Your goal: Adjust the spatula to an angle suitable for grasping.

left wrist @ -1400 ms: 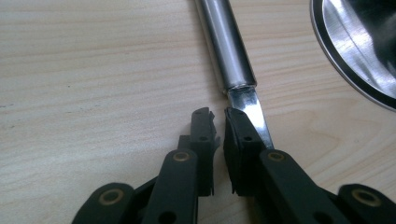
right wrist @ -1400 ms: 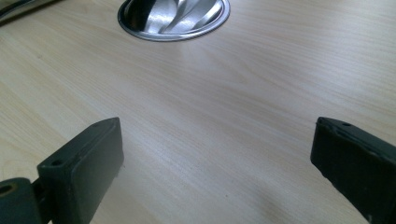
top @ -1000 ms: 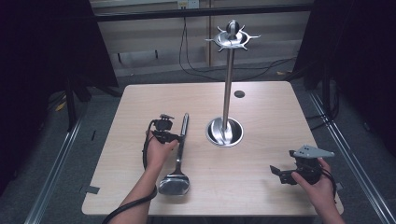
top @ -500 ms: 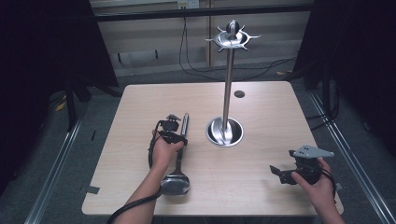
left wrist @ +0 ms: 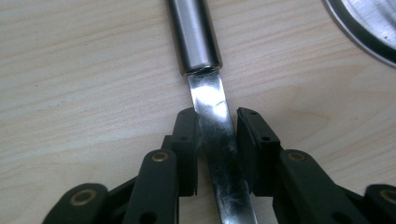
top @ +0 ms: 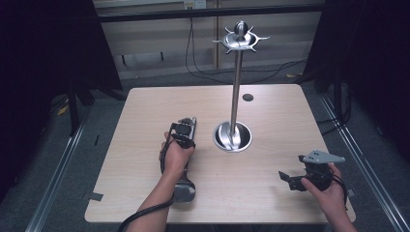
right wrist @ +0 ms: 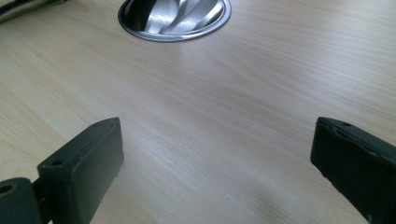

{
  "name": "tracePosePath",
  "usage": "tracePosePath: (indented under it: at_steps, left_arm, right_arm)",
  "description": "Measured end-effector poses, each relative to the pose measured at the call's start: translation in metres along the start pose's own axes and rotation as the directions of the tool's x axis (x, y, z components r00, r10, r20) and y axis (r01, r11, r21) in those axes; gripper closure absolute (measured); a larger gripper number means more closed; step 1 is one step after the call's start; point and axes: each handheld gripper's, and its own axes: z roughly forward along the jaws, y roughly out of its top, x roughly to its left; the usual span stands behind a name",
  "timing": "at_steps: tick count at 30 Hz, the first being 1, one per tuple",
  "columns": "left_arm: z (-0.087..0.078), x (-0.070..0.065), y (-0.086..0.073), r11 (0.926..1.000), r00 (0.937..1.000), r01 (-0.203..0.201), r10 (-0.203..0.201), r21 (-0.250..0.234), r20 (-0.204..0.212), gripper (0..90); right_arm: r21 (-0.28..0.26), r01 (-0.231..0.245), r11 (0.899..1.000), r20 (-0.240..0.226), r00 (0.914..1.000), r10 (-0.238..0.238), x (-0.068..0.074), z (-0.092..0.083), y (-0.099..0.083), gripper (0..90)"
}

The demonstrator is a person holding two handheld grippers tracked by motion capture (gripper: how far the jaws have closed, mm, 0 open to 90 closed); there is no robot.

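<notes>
The left gripper (left wrist: 217, 144) fingers sit around the ladle (left wrist: 212, 107) neck, not quite tight; it could slip; right gripper (right wrist: 217, 154) fingers wide apart.

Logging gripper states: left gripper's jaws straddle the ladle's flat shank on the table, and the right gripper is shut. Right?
Not quite. The right gripper is open: the right gripper view shows its jaws wide apart over bare table. The left gripper does straddle the ladle.
</notes>
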Motion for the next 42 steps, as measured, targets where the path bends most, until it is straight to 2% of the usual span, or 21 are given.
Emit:
tracePosePath:
  at_steps: [1, 3, 6, 8, 12, 14, 17, 21, 22, 26, 27, 28, 29, 32, 35, 36, 37, 38, 39, 40, 42]
  left_arm:
    - [0.0, 0.002, 0.0, 0.9996, 0.999, 0.027, -0.026, -0.002, 0.037, 72.1]
    - [0.0, 0.004, -0.001, 0.9993, 0.9979, 0.036, -0.036, -0.005, 0.054, 74.3]
    - [-0.001, 0.006, -0.002, 0.9999, 0.9983, 0.014, -0.014, 0.002, 0.057, 75.0]
    - [-0.002, 0.008, -0.002, 0.9994, 0.9964, 0.032, -0.033, 0.008, 0.078, 75.1]
    - [-0.006, 0.013, -0.004, 0.9995, 0.9941, 0.03, -0.029, -0.01, 0.105, 75.1]
    - [-0.011, 0.018, -0.004, 0.9984, 0.9911, 0.024, -0.017, -0.052, 0.132, 75.1]
    - [-0.017, 0.021, -0.004, 0.9969, 0.9902, -0.003, 0.014, -0.079, 0.139, 75.2]
    - [-0.032, 0.025, -0.005, 0.9857, 0.9873, -0.001, 0.028, -0.169, 0.156, 75.2]
    - [-0.032, 0.025, -0.005, 0.9857, 0.9873, -0.001, 0.028, -0.169, 0.156, 75.2]
    - [-0.044, 0.029, -0.006, 0.9716, 0.9791, -0.003, 0.051, -0.237, 0.197, 75.3]
    - [-0.05, 0.029, -0.008, 0.9625, 0.9754, -0.007, 0.066, -0.271, 0.21, 75.3]
    - [-0.05, 0.029, -0.008, 0.9625, 0.9754, -0.007, 0.066, -0.271, 0.21, 75.3]
    - [-0.054, 0.029, -0.009, 0.9518, 0.971, -0.018, 0.089, -0.306, 0.222, 75.3]
    - [-0.065, 0.032, -0.011, 0.9373, 0.9644, -0.018, 0.108, -0.348, 0.242, 75.3]
    - [-0.075, 0.036, -0.013, 0.9133, 0.9565, -0.009, 0.126, -0.407, 0.263, 75.4]
    - [-0.075, 0.036, -0.013, 0.9133, 0.9565, -0.009, 0.126, -0.407, 0.263, 75.4]
    - [-0.078, 0.037, -0.015, 0.9019, 0.9501, -0.002, 0.137, -0.432, 0.28, 75.4]
    - [-0.078, 0.037, -0.015, 0.9019, 0.9501, -0.002, 0.137, -0.432, 0.28, 75.4]
    - [-0.082, 0.037, -0.016, 0.8924, 0.9477, -0.004, 0.148, -0.451, 0.283, 75.4]
    - [-0.082, 0.037, -0.016, 0.8924, 0.9477, -0.004, 0.148, -0.451, 0.283, 75.4]
    - [-0.084, 0.038, -0.017, 0.8844, 0.945, 0.0, 0.153, -0.467, 0.289, 75.5]
  right_arm:
    - [0.0, 0.0, 1.0, -0.001, 1.0, 0.0, -0.002, 0.0, -0.001, 2.3]
    - [0.0, -0.008, 1.0, 0.003, 1.0, 0.008, -0.002, 0.0, -0.001, 2.3]
    - [-0.003, -0.007, 1.0, 0.002, 1.0, 0.007, -0.004, -0.001, -0.001, 2.3]
    - [-0.006, -0.011, 1.0, 0.001, 0.9999, 0.011, -0.003, -0.001, -0.001, 2.4]
    - [-0.003, -0.01, 1.0, 0.001, 0.9999, 0.01, -0.002, 0.0, -0.001, 2.3]
    - [-0.003, -0.004, 1.0, -0.005, 1.0, 0.004, -0.002, 0.001, -0.001, 2.3]
    - [0.0, -0.003, 1.0, -0.009, 1.0, 0.003, -0.001, 0.001, -0.001, 2.4]
    - [-0.002, -0.006, 1.0, -0.009, 0.9999, 0.006, -0.002, 0.001, -0.001, 2.4]
    - [-0.002, -0.007, 1.0, -0.01, 0.9999, 0.007, -0.002, 0.001, -0.001, 2.4]
    - [-0.003, -0.009, 1.0, -0.008, 0.9999, 0.009, -0.001, 0.001, -0.001, 2.5]
    - [-0.001, -0.011, 1.0, -0.008, 0.9999, 0.011, -0.001, 0.001, -0.001, 2.5]
    - [-0.002, -0.011, 1.0, -0.008, 0.9999, 0.011, -0.001, 0.001, -0.001, 2.6]
    - [-0.002, -0.011, 1.0, -0.008, 0.9999, 0.011, -0.001, 0.001, -0.001, 2.6]
    - [-0.001, -0.013, 1.0, -0.009, 0.9999, 0.013, -0.001, 0.001, -0.001, 2.6]
    - [-0.002, -0.013, 1.0, -0.009, 0.9999, 0.013, -0.001, 0.001, -0.001, 2.6]
    - [-0.002, -0.013, 1.0, -0.009, 0.9999, 0.013, -0.001, 0.001, -0.001, 2.6]
    - [-0.001, -0.011, 1.0, -0.011, 0.9999, 0.011, -0.001, 0.002, -0.001, 2.6]
    - [-0.001, -0.011, 1.0, -0.011, 0.9999, 0.011, -0.001, 0.002, -0.001, 2.6]
    - [0.001, -0.016, 1.0, -0.01, 0.9998, 0.016, 0.0, 0.002, -0.001, 2.6]
    - [-0.002, -0.01, 1.0, -0.01, 0.9999, 0.01, 0.0, 0.003, -0.001, 2.6]
    - [-0.001, -0.009, 1.0, -0.012, 0.9999, 0.009, 0.0, 0.003, -0.001, 2.6]
